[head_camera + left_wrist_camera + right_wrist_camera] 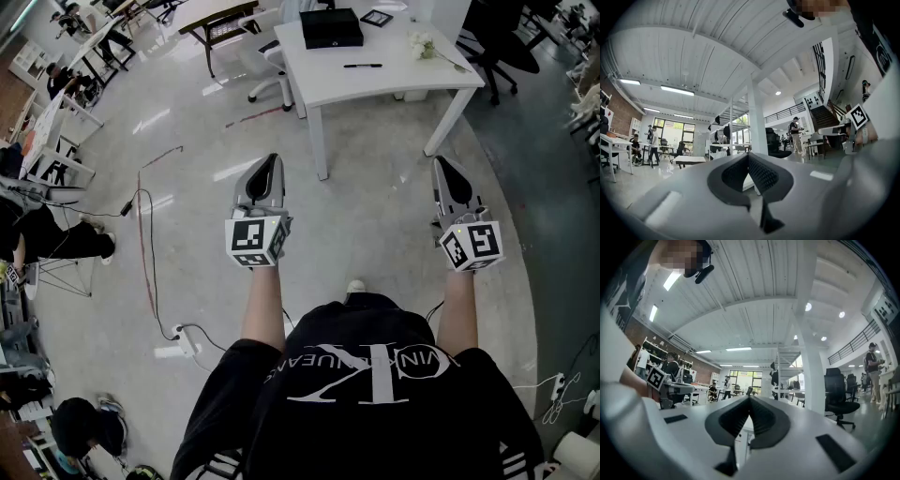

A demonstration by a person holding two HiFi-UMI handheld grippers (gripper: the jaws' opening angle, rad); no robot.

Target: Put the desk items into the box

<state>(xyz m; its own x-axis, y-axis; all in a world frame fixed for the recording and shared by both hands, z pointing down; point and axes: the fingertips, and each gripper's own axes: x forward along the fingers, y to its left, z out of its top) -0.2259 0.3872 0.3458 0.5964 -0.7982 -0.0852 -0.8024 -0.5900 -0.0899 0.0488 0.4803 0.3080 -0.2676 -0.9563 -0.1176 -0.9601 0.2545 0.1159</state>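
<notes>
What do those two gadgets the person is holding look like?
The left gripper and right gripper are tapering light-grey shells with black ribbed pads, each ending in a white cube with black square markers. The person wears a black short-sleeved T-shirt with white lettering.

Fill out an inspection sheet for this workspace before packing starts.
Surface: white desk, ahead of the person, beyond both grippers.
Job's things: black box on the desk's far side; black pen and white flowers near it; small dark-framed item at the far edge.
Clutter: nothing seen.
Grippers: left gripper and right gripper both shut, nothing between the jaws, above the floor.
Cables: red cable across the floor at left; white power strip near the person.
Surroundings: white chair left of the desk, black chair right; people at other desks far left.
</notes>
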